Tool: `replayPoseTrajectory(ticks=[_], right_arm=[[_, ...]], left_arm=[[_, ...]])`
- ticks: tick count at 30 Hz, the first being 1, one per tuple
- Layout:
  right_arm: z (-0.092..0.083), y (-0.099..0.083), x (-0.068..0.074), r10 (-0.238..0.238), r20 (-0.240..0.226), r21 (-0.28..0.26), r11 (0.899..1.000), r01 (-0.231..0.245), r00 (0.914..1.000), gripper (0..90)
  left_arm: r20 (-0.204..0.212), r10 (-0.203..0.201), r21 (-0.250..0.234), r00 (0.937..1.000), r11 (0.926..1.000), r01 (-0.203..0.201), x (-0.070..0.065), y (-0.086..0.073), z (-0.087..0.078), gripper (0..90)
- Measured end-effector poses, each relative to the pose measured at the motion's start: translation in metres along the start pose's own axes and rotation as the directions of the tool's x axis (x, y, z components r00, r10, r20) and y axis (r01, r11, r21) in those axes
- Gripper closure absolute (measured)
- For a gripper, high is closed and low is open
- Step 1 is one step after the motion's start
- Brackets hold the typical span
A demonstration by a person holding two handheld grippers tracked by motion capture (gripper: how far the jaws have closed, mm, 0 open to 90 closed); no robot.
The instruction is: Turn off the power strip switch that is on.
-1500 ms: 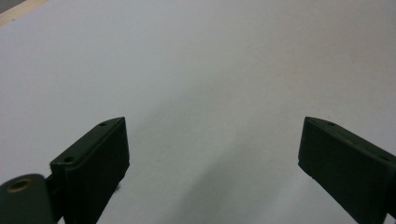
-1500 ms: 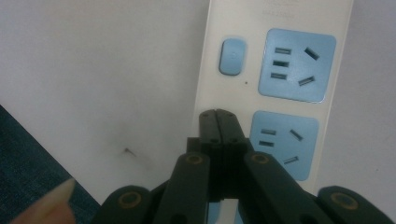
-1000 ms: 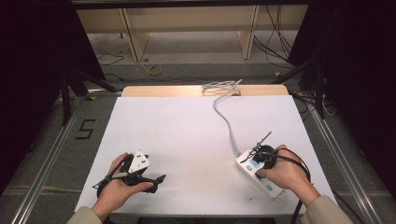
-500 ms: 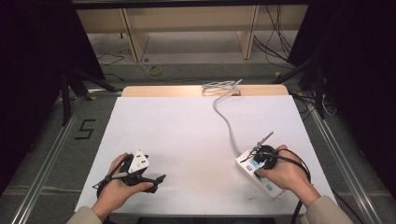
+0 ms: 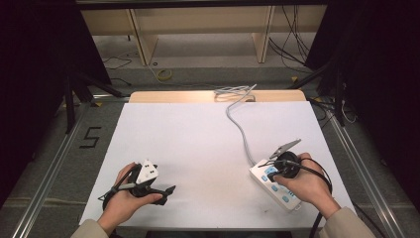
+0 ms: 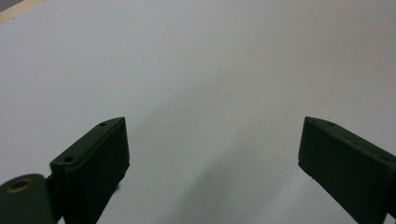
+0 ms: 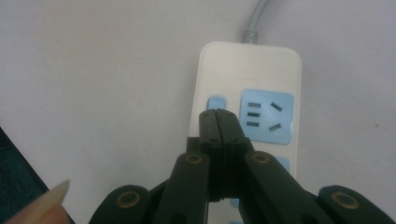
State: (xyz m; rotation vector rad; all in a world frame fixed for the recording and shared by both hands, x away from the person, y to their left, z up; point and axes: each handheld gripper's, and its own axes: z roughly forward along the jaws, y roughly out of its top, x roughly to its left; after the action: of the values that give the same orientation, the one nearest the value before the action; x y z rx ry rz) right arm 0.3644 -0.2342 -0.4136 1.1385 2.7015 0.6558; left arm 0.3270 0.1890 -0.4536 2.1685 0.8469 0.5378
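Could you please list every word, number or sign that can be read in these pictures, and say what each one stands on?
"5": a dark numeral marked on the grey floor left of the table.
No readable print on the power strip: its blue socket panels carry slots alone.
The small dark marks on the left hand-held gripper's white block are too small to read.

A white power strip (image 7: 250, 93) with pale blue sockets, grey cord (image 5: 241, 130), on white table (image 5: 198, 144).

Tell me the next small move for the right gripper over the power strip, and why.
Probably ease the right gripper straight down onto the small blue switch. Its jaws are shut and their tip sits right at that switch, beside the first socket of the power strip, which suggests a press. Whether the tip already touches cannot be told. The left gripper is open over the bare table.
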Motion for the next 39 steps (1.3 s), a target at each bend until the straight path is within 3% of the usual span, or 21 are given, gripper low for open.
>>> replayPoseTrajectory(ticks=[8,10,16,23,26,33,39], right_arm=[[-0.003,-0.007,-0.005,0.008,0.008,-0.135,0.991,-0.007,0.9999,85.9],[-0.004,-0.008,-0.006,0.004,-0.002,-0.183,0.983,-0.004,1.0,78.3],[-0.003,-0.012,-0.011,-0.003,0.001,-0.331,0.944,0.003,1.0,56.1],[-0.003,-0.016,-0.009,-0.026,0.003,-0.43,0.903,0.025,0.9997,33.2],[-0.005,-0.019,-0.009,-0.034,0.007,-0.476,0.879,0.033,0.9994,30.3],[-0.007,-0.029,-0.01,-0.052,0.016,-0.539,0.841,0.052,0.9985,26.1],[-0.007,-0.04,-0.012,-0.066,0.01,-0.559,0.827,0.06,0.9978,22.9]], left_arm=[[-0.001,-0.002,0.001,1.0,1.0,0.002,0.001,0.0,0.0,8.3],[-0.002,-0.004,0.0,1.0,1.0,0.004,0.001,0.0,0.0,8.3],[-0.002,-0.002,0.002,1.0,1.0,0.002,0.001,-0.001,-0.001,8.3],[-0.004,-0.004,-0.002,1.0,1.0,0.004,0.001,-0.001,-0.001,8.3],[-0.004,-0.006,-0.003,1.0,1.0,0.006,0.001,-0.001,-0.001,8.3],[-0.002,-0.011,0.0,0.9999,0.9999,0.011,0.002,-0.002,-0.002,8.3],[-0.002,-0.017,0.001,0.9999,0.9999,0.017,0.001,-0.003,-0.003,8.3]])
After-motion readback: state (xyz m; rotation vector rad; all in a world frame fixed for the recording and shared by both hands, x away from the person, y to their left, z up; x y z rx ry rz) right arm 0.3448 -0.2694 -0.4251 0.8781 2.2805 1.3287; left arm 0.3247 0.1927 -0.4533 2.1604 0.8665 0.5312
